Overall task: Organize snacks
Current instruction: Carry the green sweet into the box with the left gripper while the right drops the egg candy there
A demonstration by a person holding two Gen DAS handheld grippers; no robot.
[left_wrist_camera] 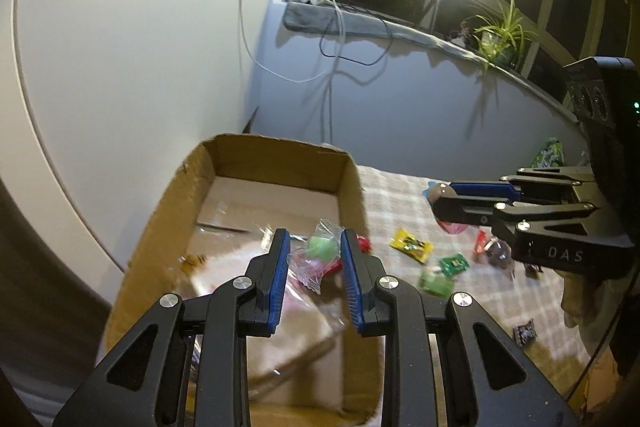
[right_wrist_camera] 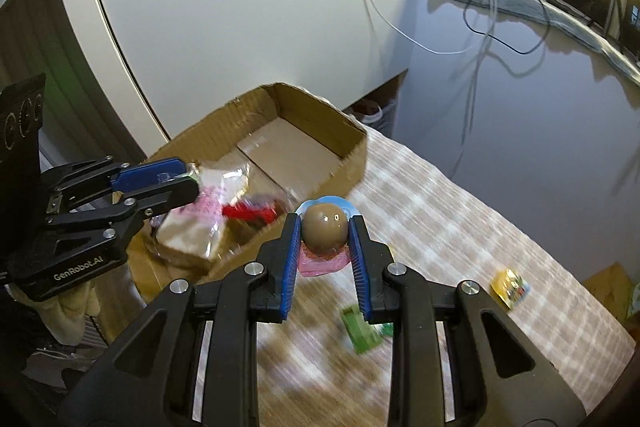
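Cardboard box [left_wrist_camera: 352, 187] is being seen with a red wrapper [right_wrist_camera: 248, 213] inside. A clear candy bag [left_wrist_camera: 310, 255] is being clamped above it by the left gripper [left_wrist_camera: 314, 247]; a brown jelly cup [right_wrist_camera: 324, 229] is being pinched by the right gripper [right_wrist_camera: 325, 231] over the checked tablecloth [right_wrist_camera: 440, 211]. Only the left view is showing the potted plant [left_wrist_camera: 500, 31].

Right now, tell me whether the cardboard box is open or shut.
Open. The cardboard box has no lid or flaps over it; its floor and wrapped snacks inside show.

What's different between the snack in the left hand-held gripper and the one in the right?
The left hand-held gripper holds a clear crinkly packet with green and pink sweets; the right hand-held gripper holds a smooth brown dome-shaped snack. The packet hangs over the cardboard box; the dome is over the checked cloth. Both are clamped between blue pads.
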